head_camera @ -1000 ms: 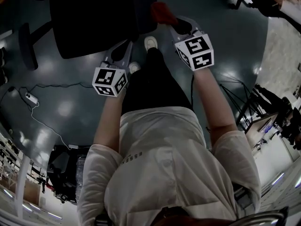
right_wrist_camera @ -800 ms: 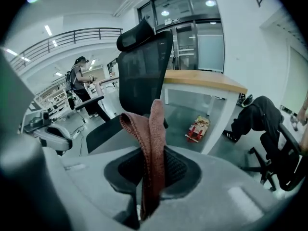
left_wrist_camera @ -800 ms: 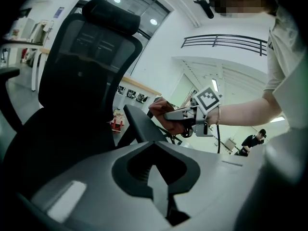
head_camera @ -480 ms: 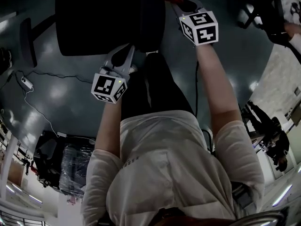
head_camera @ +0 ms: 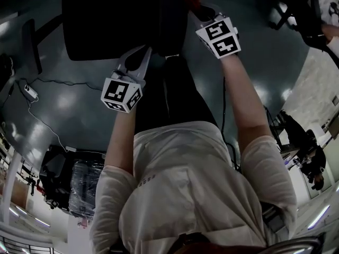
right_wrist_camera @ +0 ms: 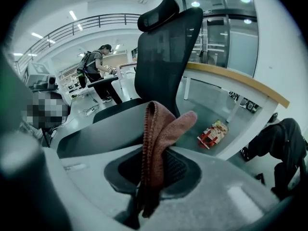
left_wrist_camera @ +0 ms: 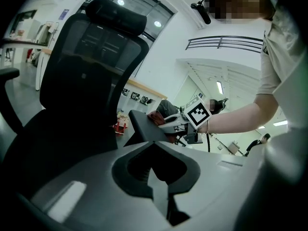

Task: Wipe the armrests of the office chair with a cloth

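The black office chair (head_camera: 106, 20) stands in front of me, its mesh back (left_wrist_camera: 91, 57) upright. My right gripper (head_camera: 200, 9) is shut on a reddish-brown cloth (right_wrist_camera: 156, 134), which sticks up folded between the jaws. In the left gripper view the cloth (left_wrist_camera: 155, 118) rests on the near end of the chair's right armrest (left_wrist_camera: 142, 129). That armrest's pad (right_wrist_camera: 106, 126) lies just beyond the right gripper (right_wrist_camera: 154, 160). The chair's other armrest (head_camera: 29, 46) is at the far left. My left gripper (head_camera: 140, 56) is shut and holds nothing, hovering by the seat's edge with its jaws (left_wrist_camera: 156, 150) pointed at the right armrest.
A power strip with a cable (head_camera: 29, 91) lies on the dark floor at the left. A wrapped bundle (head_camera: 79, 187) sits behind me. A red packet (right_wrist_camera: 214, 131) lies on the floor past the chair. Another person (right_wrist_camera: 96, 64) stands far off. Other chairs (head_camera: 296, 9) stand at the right.
My right gripper has carried the cloth forward, away from me, onto the chair's right armrest. The left gripper has stayed by the seat's edge. My head has shifted closer to the chair.
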